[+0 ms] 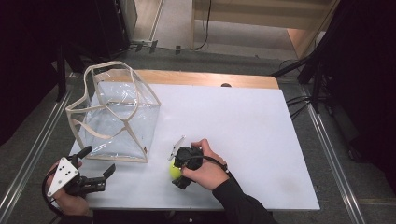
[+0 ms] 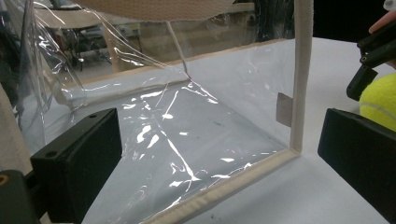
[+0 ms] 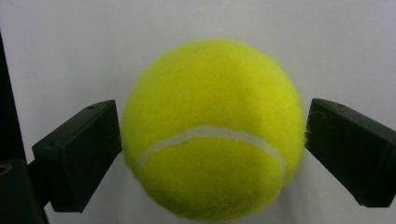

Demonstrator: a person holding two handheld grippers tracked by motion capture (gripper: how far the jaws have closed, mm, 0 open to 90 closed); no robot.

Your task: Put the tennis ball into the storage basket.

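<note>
While poised over the tennis ball (image 1: 175,170) near the front edge of the table (image 1: 243,121), points the right hand-held gripper (image 1: 179,172) almost straight down at it. Straddles the ball with jaws set wide, one black pad at 9 o'clock and the other at 3 o'clock in the right gripper view, each just at the felt. Shows no dent in the ball there, so probably not yet a real squeeze; cannot tell for certain whether the pads touch. Needs no choice of long axis, being round; presents the white seam curving across the lower half, between the pads. Calls, as a judgement, for closing in on the widest part before any lift.

Finds the clear plastic tote bag (image 1: 116,116) at about 10 o'clock from the ball in the high view, near but apart from it. Stands upright on its base, beige trim and handles up, mouth open towards the ceiling. Holds nothing inside, as far as the transparent walls reveal.

Keeps the left hand-held gripper (image 1: 99,161) at roughly 9 o'clock from the ball, just off the near corner of the bag. Spreads its jaws wide with nothing gripped, aimed at the bag's lower front wall; catches the ball at 3 o'clock in the left gripper view. Lies nearer the bag than the ball, whereas the right hand sits directly on the ball.
</note>
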